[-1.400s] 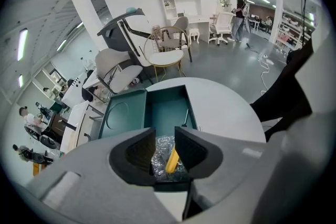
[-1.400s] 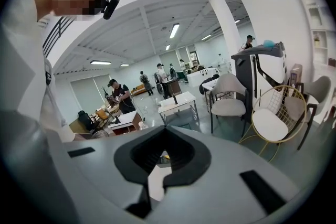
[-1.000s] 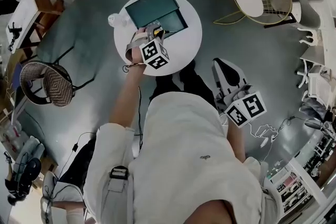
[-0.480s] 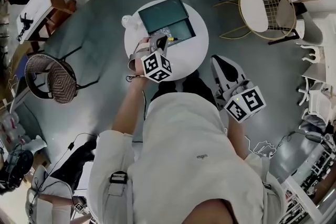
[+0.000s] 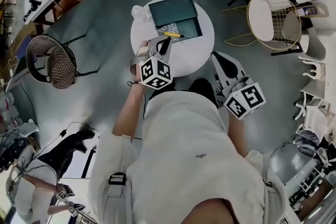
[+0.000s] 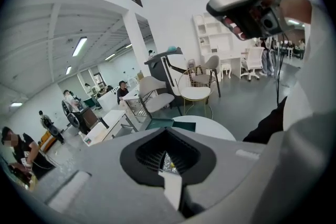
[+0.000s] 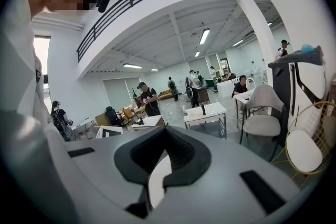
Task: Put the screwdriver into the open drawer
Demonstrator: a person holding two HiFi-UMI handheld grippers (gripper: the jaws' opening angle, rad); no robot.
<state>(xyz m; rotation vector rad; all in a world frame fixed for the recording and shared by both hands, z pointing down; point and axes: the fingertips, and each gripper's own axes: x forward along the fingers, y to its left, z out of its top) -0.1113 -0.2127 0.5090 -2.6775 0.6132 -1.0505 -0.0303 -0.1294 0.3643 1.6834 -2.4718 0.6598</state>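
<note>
The slim yellow-handled screwdriver (image 5: 172, 34) is seen lying inside the open dark green drawer (image 5: 190, 28). The left gripper (image 5: 160, 45), whose jaws have just been closing on nothing, is held clenched near the drawer, presumably because the delivery is done. The right gripper (image 5: 219, 60) is kept clenched, empty and farther from the drawer, evidently unneeded.

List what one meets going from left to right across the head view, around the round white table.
Woven chair → small clear item on the table → green drawer box → gold wire chair with white seat. The screwdriver lies within the box's span, so it is left out.
</note>
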